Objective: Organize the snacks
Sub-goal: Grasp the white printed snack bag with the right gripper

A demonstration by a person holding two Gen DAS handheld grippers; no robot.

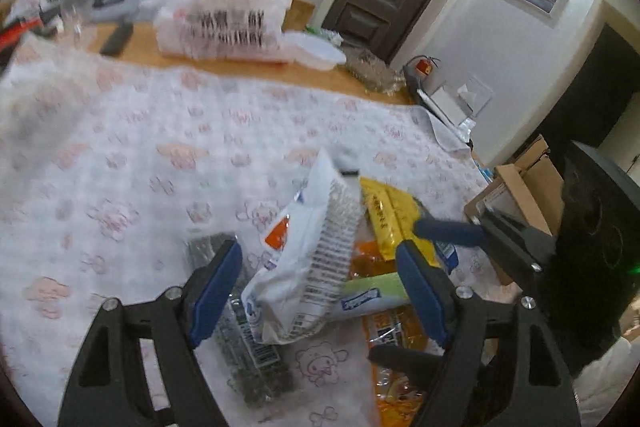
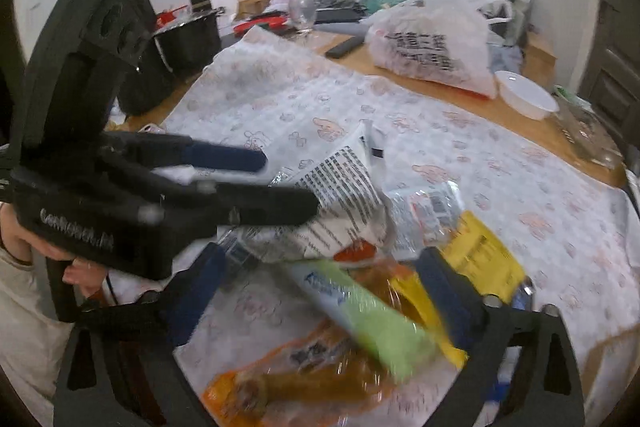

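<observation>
Black hand-held gripper point(image 1: 320, 291) frames — blue fingers point(image 1: 216, 283), silver screws.

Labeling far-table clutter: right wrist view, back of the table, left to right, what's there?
Black pot → wine glass → remote → printed plastic bag → white bowl.

Cloth point(image 1: 160, 147) lies open beyond snack pile point(image 1: 320, 267).

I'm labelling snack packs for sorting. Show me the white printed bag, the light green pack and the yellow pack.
white printed bag point(image 1: 316, 267), left wrist view, on its text-covered back panel.
light green pack point(image 2: 380, 331), right wrist view, on its green body.
yellow pack point(image 2: 484, 251), right wrist view, on its upper face.
</observation>
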